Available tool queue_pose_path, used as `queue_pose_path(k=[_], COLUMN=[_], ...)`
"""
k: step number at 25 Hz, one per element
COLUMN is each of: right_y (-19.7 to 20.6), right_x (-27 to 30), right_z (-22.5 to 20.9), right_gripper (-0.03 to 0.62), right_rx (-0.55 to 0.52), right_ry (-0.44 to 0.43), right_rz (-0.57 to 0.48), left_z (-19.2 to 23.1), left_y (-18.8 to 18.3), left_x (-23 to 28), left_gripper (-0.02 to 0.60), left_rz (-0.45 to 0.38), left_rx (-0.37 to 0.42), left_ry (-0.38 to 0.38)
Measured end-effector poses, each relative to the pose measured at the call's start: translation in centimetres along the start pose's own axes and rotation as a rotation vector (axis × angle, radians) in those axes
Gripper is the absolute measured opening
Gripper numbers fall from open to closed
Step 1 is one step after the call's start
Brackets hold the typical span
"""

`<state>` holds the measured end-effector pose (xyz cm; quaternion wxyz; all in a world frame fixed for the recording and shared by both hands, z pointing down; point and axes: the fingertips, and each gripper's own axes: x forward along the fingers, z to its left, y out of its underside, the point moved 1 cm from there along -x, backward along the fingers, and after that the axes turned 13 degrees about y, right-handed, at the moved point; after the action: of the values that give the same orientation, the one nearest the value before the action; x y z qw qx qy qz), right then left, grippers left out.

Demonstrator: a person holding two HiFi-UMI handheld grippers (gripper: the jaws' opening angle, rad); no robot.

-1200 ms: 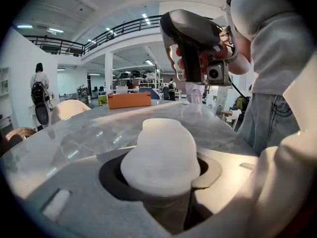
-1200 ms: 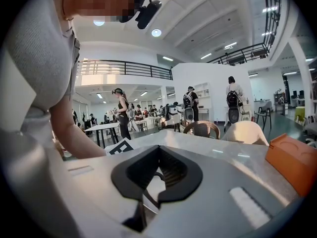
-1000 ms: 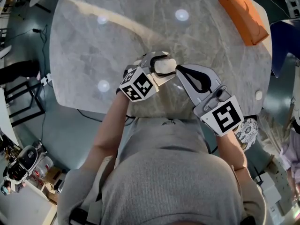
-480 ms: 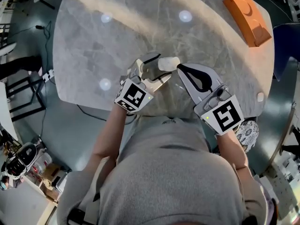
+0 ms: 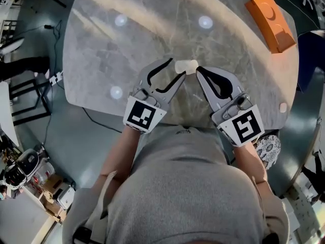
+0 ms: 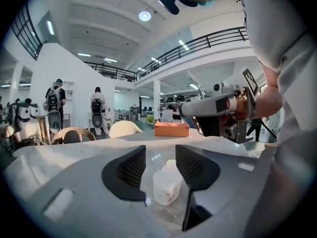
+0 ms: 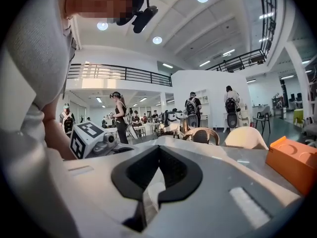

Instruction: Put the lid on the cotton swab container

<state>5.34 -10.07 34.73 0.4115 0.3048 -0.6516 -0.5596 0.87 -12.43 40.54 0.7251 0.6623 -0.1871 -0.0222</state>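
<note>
Left gripper view: the left gripper [image 6: 159, 156], jaws spread but just now narrowing, touches nothing. The cotton swab container [image 6: 166, 185] stands upright just ahead, in line with the gap, on the table [image 5: 101, 50]. The right gripper [image 5: 197, 71], pressed together, meets its far side, perhaps pinching it.

Open table at the far side, tight by the near edge
The table [image 5: 101, 50] is bare to the left and beyond. The container [image 5: 186, 66] stands untouched in the gap at the tips of the left gripper [image 5: 175, 68], whose jaws have just been closing. The right gripper [image 5: 197, 69], its jaws closed, is just beside it. The orange box [image 5: 270, 22] blocks the far right corner.

Grey knit top [image 5: 188, 187]; left tool [image 5: 177, 67], right tool [image 5: 198, 70] white, black-jawed.
</note>
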Motion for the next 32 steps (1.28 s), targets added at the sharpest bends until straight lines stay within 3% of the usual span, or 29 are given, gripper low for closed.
queue_pose_path(k=[2, 5, 9, 19, 32], right_y=[-0.2, -0.8, -1.2, -1.5, -2.9], right_x=[-0.1, -0.2, -0.3, -1.2, -3.2], right_z=[-0.1, -0.6, -0.9, -2.1, 1.7], right_gripper=[0.002, 0.002, 0.002, 0.002, 0.002], right_rx=[0.0, -0.022, -0.043, -0.044, -0.056], right_ry=[0.024, 0.084, 0.144, 0.192, 0.171], right_rz=[-0.003, -0.011, -0.006, -0.033, -0.087], left_z=[0.3, 1.0, 1.4, 0.4, -2.6], left_y=[-1.1, -2.4, -3.4, -5.1, -6.9], left_x=[-0.6, -1.4, -1.7, -0.9, -3.5], left_gripper=[0.173, 0.092, -0.002, -0.002, -0.002], left_rz=[-0.045, -0.08, -0.056, -0.093, -0.121], left_rx=[-0.029, -0.076, -0.06, -0.067, -0.041], left_ry=[-0.051, -0.134, -0.231, -0.354, -0.347])
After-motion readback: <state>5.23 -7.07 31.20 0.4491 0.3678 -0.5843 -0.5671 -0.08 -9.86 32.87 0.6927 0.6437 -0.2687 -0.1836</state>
